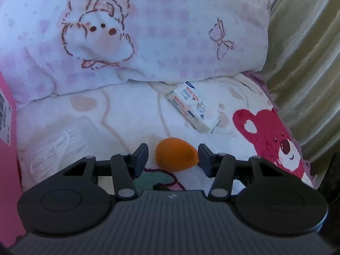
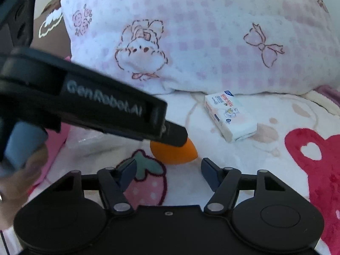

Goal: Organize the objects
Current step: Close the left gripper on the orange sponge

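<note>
Two wrist cameras, both low and close over the bed, looking forward and down toward the pillow.

The left wrist view looks along the left hand-held gripper (image 1: 173, 154) at the white fleece blanket with red bear print (image 1: 127, 114), very near. The right wrist view looks the same way from a place more to the right and a little further back, over the right hand-held gripper (image 2: 169, 171); the left one crosses it from the left edge. Both views share the orange egg-shaped sponge (image 1: 175, 154), the small white printed packet (image 1: 191, 106) and the pink-checked pillow with rabbit drawing (image 1: 148, 31).
</note>
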Action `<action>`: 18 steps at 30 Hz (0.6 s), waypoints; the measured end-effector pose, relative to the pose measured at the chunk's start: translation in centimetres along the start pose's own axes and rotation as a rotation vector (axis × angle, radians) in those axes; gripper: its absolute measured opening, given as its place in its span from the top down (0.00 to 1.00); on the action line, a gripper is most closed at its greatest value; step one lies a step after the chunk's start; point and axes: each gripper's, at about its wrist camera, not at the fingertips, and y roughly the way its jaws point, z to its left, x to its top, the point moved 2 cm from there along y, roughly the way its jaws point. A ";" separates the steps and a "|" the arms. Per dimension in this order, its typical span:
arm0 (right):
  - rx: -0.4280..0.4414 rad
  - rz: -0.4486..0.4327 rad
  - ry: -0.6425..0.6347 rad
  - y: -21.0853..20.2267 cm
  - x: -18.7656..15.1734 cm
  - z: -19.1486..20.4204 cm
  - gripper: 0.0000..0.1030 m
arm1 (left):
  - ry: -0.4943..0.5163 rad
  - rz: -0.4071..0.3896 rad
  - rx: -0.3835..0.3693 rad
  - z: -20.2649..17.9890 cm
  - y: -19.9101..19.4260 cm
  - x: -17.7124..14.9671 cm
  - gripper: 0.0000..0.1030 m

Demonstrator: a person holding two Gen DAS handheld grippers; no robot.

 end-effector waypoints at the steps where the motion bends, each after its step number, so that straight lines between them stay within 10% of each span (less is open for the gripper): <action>1: 0.002 -0.003 0.006 0.1 0.1 -0.1 0.31 | 0.001 0.004 -0.006 -0.1 0.1 0.0 0.55; 7: -0.024 -0.009 0.026 0.8 -0.4 -0.7 0.56 | -0.011 -0.012 0.011 0.0 0.5 0.1 0.73; 18: -0.040 -0.019 -0.012 0.8 -0.5 -0.5 0.57 | -0.020 0.018 0.020 -0.3 0.5 0.0 0.74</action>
